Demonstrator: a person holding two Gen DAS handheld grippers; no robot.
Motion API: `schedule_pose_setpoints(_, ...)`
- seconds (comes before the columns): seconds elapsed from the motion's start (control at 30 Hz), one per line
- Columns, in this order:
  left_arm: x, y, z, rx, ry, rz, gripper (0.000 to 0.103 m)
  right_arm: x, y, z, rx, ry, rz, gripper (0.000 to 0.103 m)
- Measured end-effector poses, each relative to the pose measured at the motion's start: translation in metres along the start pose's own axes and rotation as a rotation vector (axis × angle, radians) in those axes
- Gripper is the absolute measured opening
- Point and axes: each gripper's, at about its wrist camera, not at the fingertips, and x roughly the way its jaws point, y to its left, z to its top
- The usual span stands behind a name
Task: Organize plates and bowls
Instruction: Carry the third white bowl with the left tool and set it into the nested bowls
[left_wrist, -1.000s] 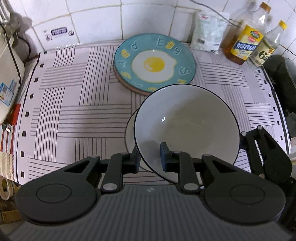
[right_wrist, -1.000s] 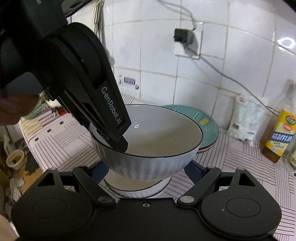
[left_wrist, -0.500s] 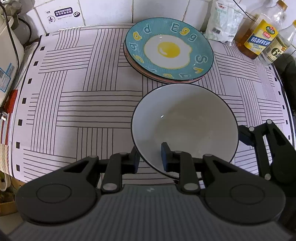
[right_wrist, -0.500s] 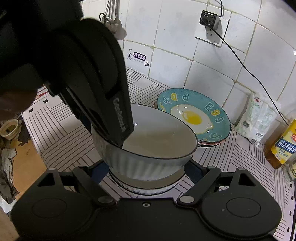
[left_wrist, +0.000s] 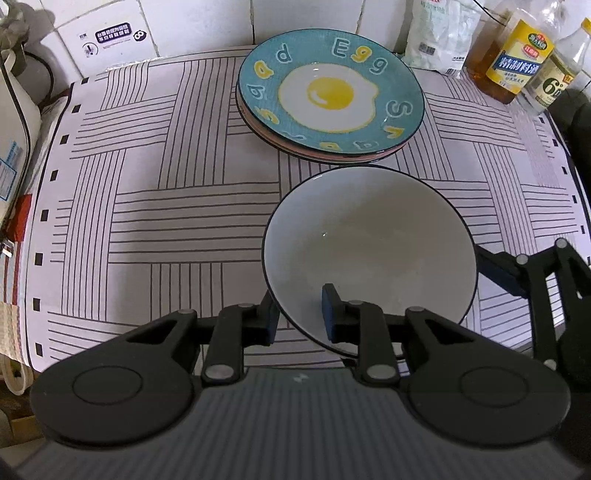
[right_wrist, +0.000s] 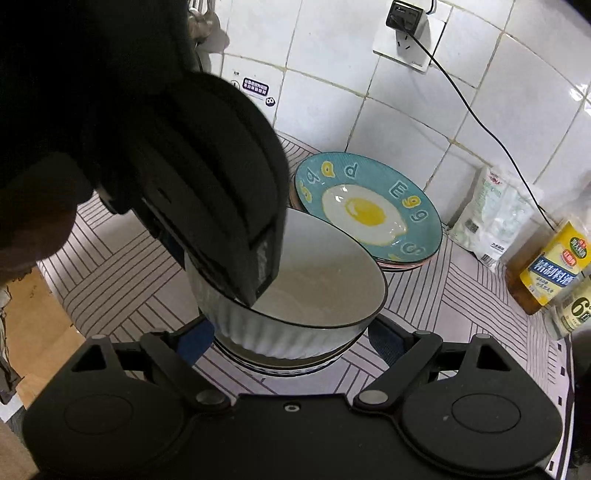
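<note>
A white ribbed bowl (left_wrist: 369, 243) (right_wrist: 325, 284) with a dark rim rests, slightly tilted, in a second bowl (right_wrist: 258, 360) on the striped mat. My left gripper (left_wrist: 299, 315) is shut on its near rim, one pad inside and one outside; in the right wrist view it comes down from the upper left (right_wrist: 221, 221). My right gripper (right_wrist: 291, 341) stands open, its blue pads on either side of the bowl stack low down. Behind the bowls, a teal plate with a fried-egg picture (left_wrist: 330, 96) (right_wrist: 369, 210) lies on top of a pink plate.
Two oil bottles (left_wrist: 517, 55) and a white bag (left_wrist: 439, 33) stand at the back right against the tiled wall. A white appliance (left_wrist: 14, 122) sits at the left edge. The striped mat (left_wrist: 147, 203) ends at the counter's front and left edges. A wall socket with a cable (right_wrist: 406, 40) hangs above.
The left gripper has sunk with the white bowl, which now sits in the lower bowl instead of hanging above it. The right wrist view has tipped further downward.
</note>
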Motion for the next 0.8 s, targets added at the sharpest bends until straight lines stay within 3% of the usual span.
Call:
schedule_pose_setpoints(0.13,0.006,0.001,-0.002,0.005,0.018,0.013,0.023,0.003,0.003,0.002,0.007,0.041,-0.003,0.095)
schedule_pose_setpoints(0.3,0.003,0.002,-0.004,0.007,0.004,-0.008,0.023,0.002,0.009,-0.005,-0.004,0.012,-0.022,0.096)
schedule_pose_setpoints(0.5,-0.015,0.01,-0.008,-0.001,-0.039,-0.055,0.029,-0.016,0.012,-0.019,0.0,-0.057,-0.024,0.096)
schedule_pose_setpoints(0.8,-0.051,0.036,-0.023,-0.082,-0.161,-0.168,0.036,-0.056,0.016,-0.05,0.124,-0.181,0.05,0.096)
